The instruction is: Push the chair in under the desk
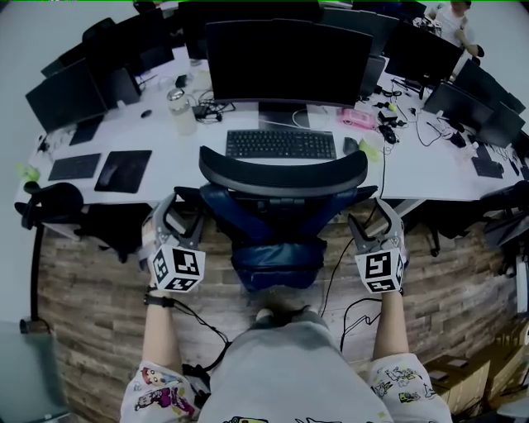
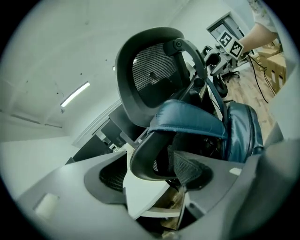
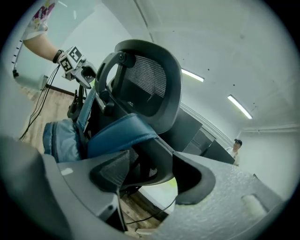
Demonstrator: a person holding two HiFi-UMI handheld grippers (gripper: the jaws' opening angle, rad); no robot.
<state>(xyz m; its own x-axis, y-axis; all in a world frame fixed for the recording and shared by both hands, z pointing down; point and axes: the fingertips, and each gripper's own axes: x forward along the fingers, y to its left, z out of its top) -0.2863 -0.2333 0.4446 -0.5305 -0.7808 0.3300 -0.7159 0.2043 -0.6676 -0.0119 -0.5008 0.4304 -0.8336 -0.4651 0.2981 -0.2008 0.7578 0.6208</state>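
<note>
A black mesh-backed office chair [image 1: 283, 173] with a blue jacket [image 1: 277, 248] draped over it stands at the white desk [image 1: 413, 178], its back facing me. My left gripper [image 1: 183, 216] is at the chair's left side and my right gripper [image 1: 374, 221] at its right side. In the left gripper view the open jaws [image 2: 152, 176] straddle a black curved chair part [image 2: 145, 161], with a gap beside it. In the right gripper view the jaws [image 3: 150, 176] are likewise open around a black chair part [image 3: 150, 164], under the blue jacket [image 3: 117, 133].
On the desk stand a large monitor [image 1: 285, 62], a keyboard [image 1: 281, 143] and a bottle [image 1: 182, 111]. Another black chair [image 1: 54, 202] sits at the left. Cables [image 1: 347, 306] trail over the wooden floor. Cardboard boxes [image 1: 463, 372] lie at the lower right. A person [image 1: 450, 21] sits far back.
</note>
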